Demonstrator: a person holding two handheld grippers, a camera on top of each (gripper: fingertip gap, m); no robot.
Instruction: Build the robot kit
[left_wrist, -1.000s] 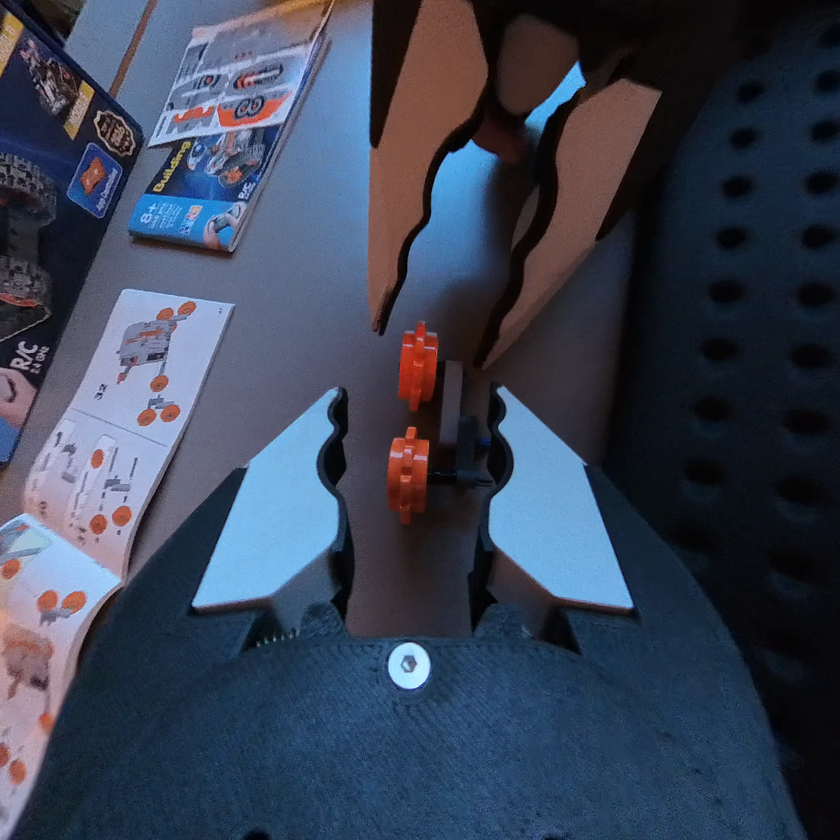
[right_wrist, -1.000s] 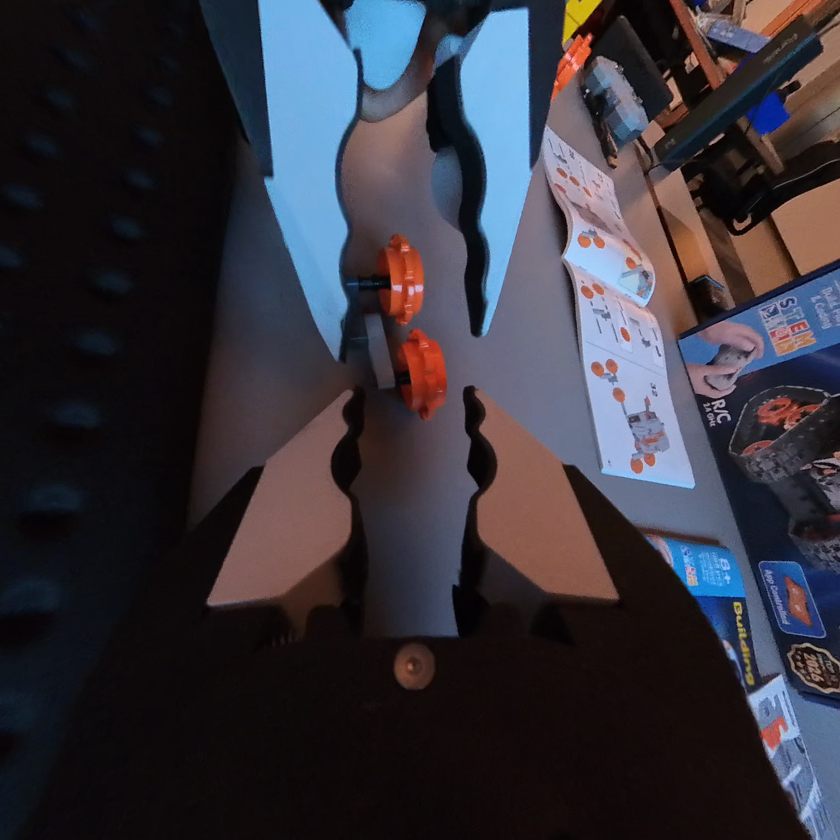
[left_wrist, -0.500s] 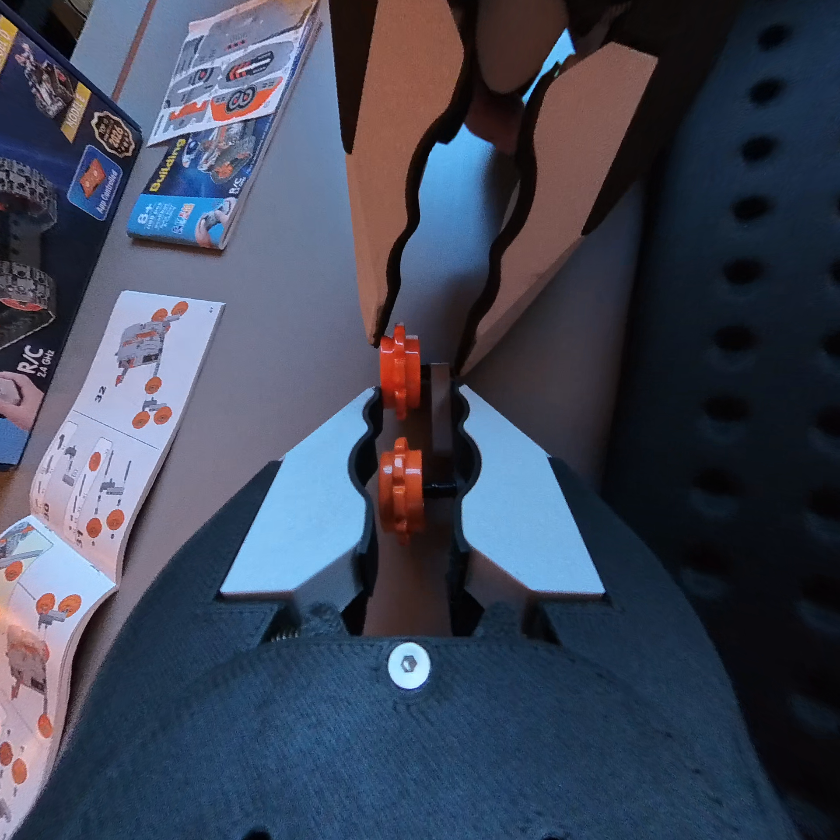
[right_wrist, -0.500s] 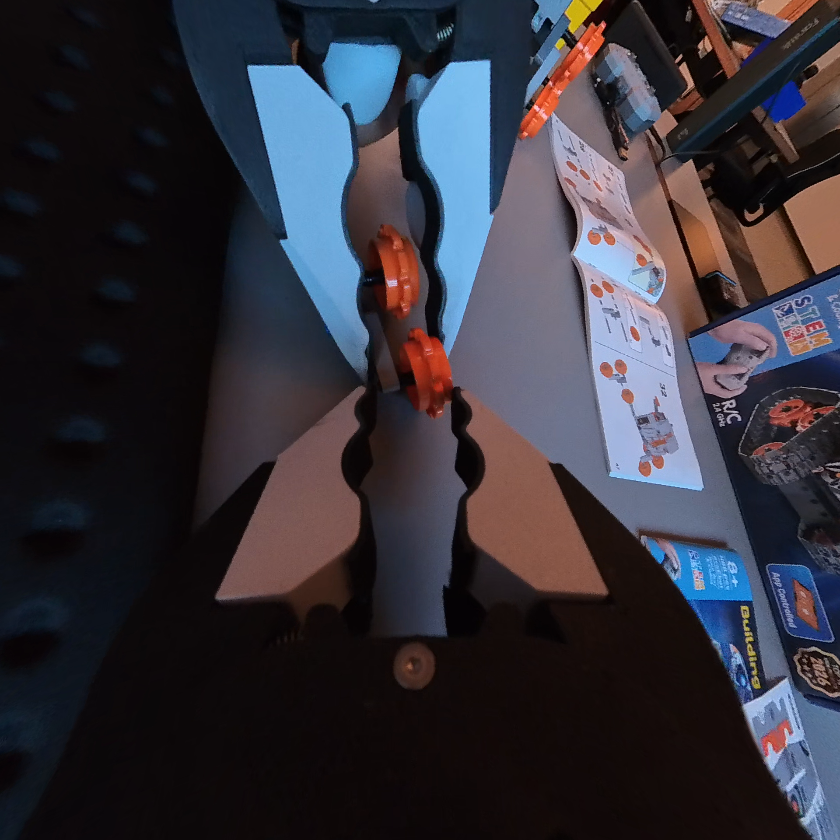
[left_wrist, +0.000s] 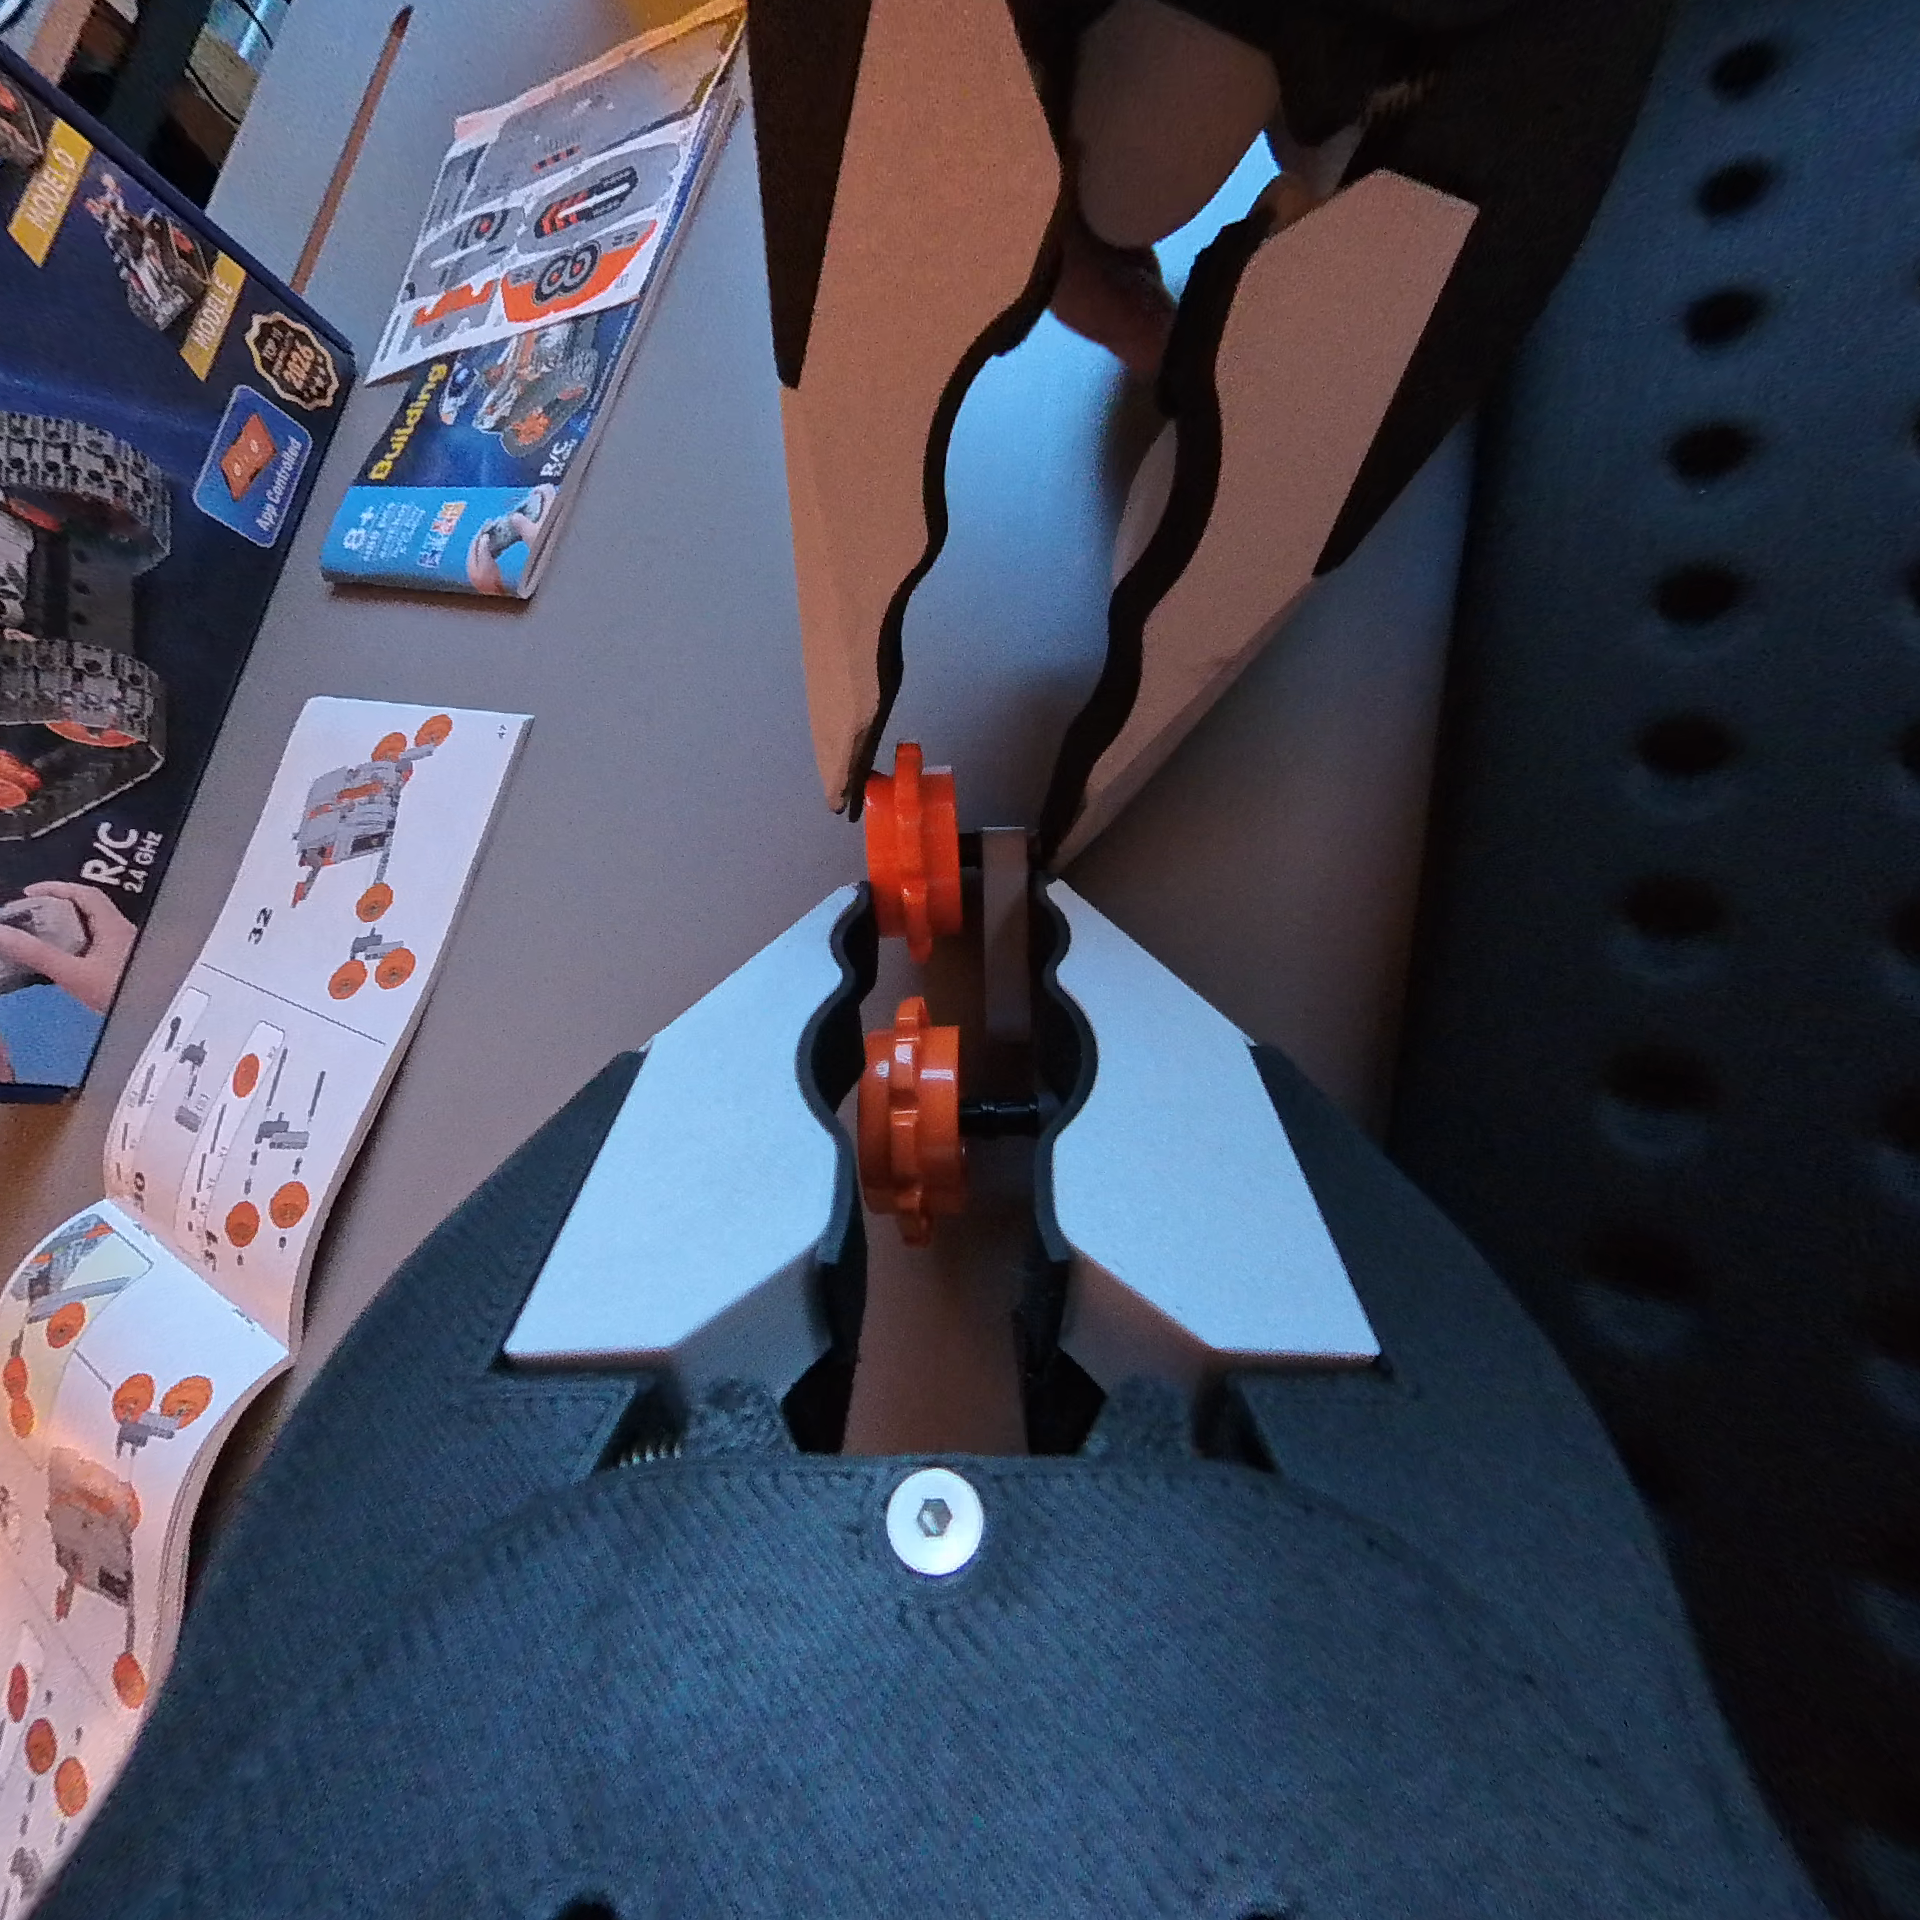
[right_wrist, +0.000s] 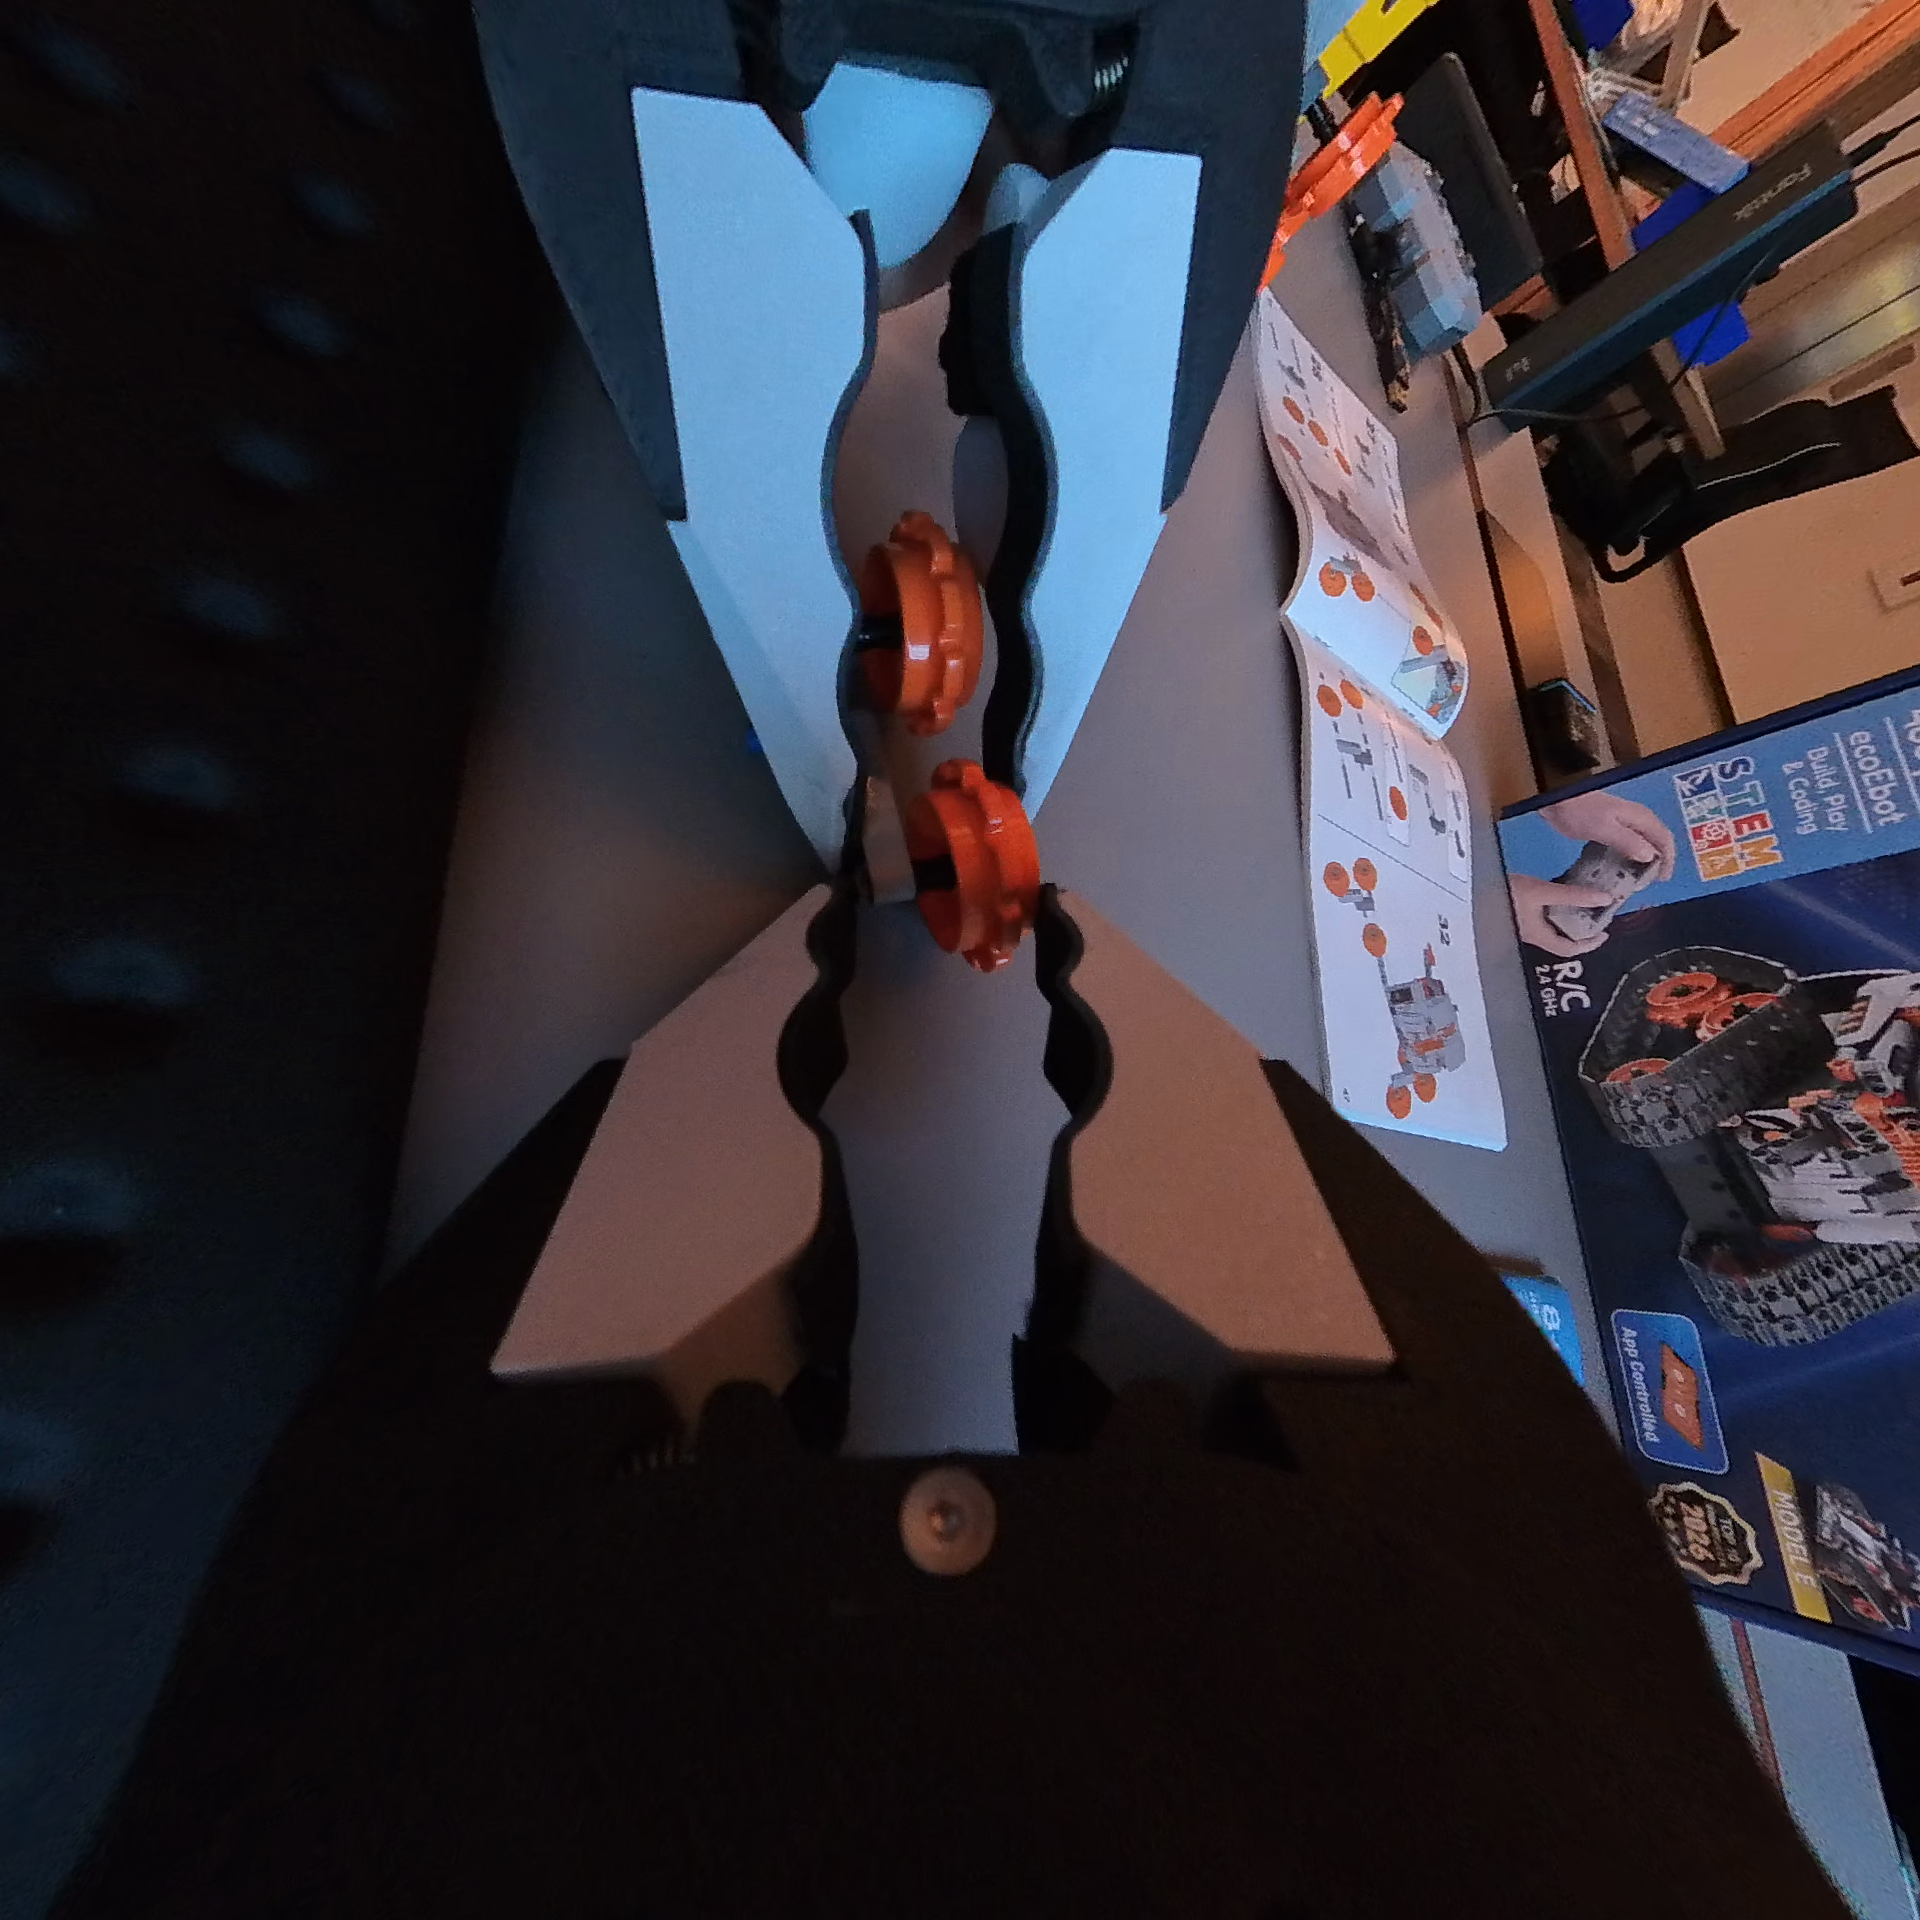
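Observation:
A small wheel assembly (left_wrist: 1003, 935) lies between both grippers: a grey beam with two orange toothed wheels (left_wrist: 912, 831) (left_wrist: 912, 1117) on black axles. My left gripper (left_wrist: 945, 899) is shut on it, with the near wheel and its axle between the finger pads. My right gripper (right_wrist: 940, 896) faces it head-on, and its fingertips pinch the other end across the second wheel (right_wrist: 971, 862) and the beam. The left gripper (right_wrist: 935, 821) also shows in the right wrist view, holding the farther wheel (right_wrist: 920, 623). The right gripper also shows in the left wrist view (left_wrist: 948, 826).
An open instruction booklet (left_wrist: 312, 956) (right_wrist: 1392, 831), a closed booklet with a sticker sheet (left_wrist: 499, 416) and a dark blue toy box (left_wrist: 104, 520) (right_wrist: 1745, 1091) lie on the grey table (left_wrist: 644, 727). A dark perforated surface (left_wrist: 1714, 935) borders the other side. A partly built model (right_wrist: 1403, 239) stands farther back. Both grippers' tips are close together, under 4 cm apart.
My left gripper moved forward and closed on the assembly. My right gripper narrowed its fingers and moved in until its tips reached the other wheel.

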